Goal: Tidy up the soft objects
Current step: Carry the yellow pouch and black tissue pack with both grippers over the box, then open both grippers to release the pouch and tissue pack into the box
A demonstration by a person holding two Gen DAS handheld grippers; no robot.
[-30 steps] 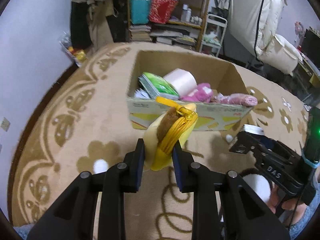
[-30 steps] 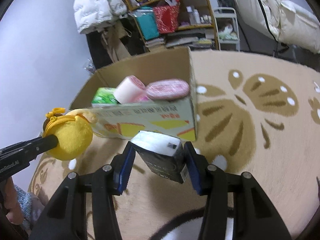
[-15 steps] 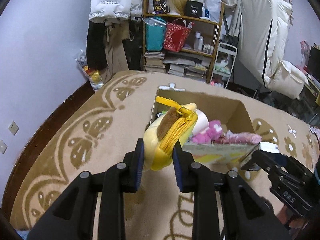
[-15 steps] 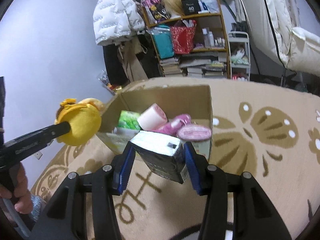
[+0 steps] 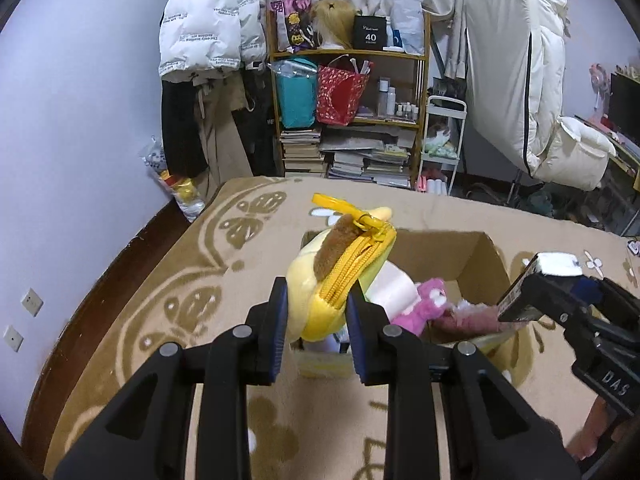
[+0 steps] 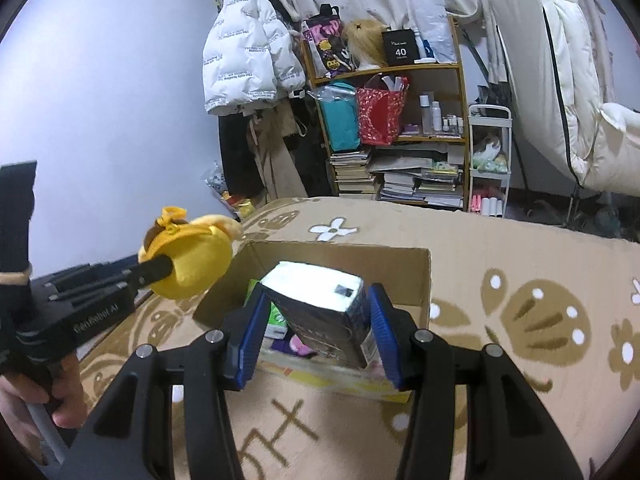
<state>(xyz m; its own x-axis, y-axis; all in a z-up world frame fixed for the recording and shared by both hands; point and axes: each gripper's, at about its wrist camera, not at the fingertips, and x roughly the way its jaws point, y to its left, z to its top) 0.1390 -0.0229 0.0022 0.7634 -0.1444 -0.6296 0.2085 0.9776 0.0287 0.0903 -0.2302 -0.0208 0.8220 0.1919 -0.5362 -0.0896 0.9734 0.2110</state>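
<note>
My left gripper (image 5: 318, 320) is shut on a yellow plush zip pouch (image 5: 340, 276) and holds it above the near left part of an open cardboard box (image 5: 452, 248). The pouch also shows in the right wrist view (image 6: 188, 260). My right gripper (image 6: 316, 332) is shut on a dark tissue pack with a white top (image 6: 320, 308), held over the box (image 6: 352, 256). That pack shows in the left wrist view (image 5: 532, 284). Inside the box lie a pale pink roll (image 5: 394, 292), a pink plush toy (image 5: 424, 308) and a green packet (image 6: 276, 316).
The box stands on a beige rug with brown flower patterns (image 5: 224, 272). Behind it is a cluttered shelf with books and bags (image 5: 352, 120), a white jacket hanging on the wall (image 5: 208, 20), and a white cart (image 5: 444, 144). A bare hand (image 6: 48, 396) grips the left tool.
Both grippers have risen and moved forward over the box with their loads. The box now sits lower in both views. Both grips are unchanged.
</note>
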